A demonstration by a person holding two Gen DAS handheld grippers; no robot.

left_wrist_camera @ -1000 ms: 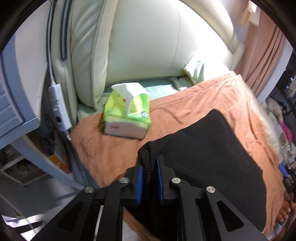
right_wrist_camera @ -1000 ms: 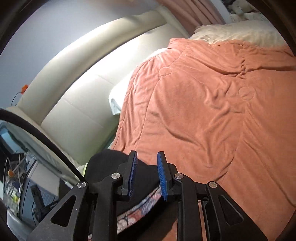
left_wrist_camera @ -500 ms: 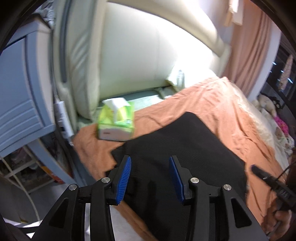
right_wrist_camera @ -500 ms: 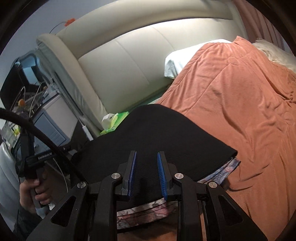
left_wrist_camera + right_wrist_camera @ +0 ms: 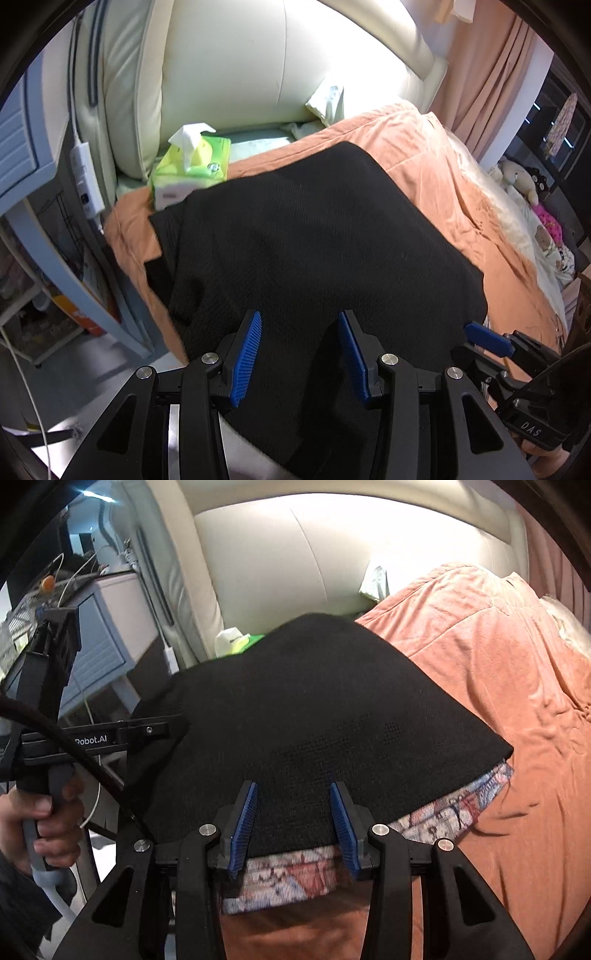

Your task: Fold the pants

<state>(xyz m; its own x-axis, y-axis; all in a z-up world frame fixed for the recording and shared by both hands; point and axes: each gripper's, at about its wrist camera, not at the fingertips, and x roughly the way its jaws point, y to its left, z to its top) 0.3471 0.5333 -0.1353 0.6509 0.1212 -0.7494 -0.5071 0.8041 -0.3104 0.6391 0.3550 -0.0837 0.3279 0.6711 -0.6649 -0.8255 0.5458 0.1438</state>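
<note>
Item: black pants (image 5: 317, 236), now lying folded on the orange bedspread (image 5: 436, 147), far edge just beside the green tissue pack (image 5: 192, 166), patterned waistband (image 5: 443, 816) showing under the near edge. My left tongs (image 5: 299, 354), clamped on a corner a second ago, and my right tongs (image 5: 291, 819) have both spread wide and grasp nothing. I judge this fold laid; smoothing or another fold may remain.

The black pants (image 5: 314, 236) are covering the tissue pack's (image 5: 192, 166) corner at 5 o'clock, hiding most of a patterned cloth (image 5: 443, 816), and running off the frame at 6 o'clock.
</note>
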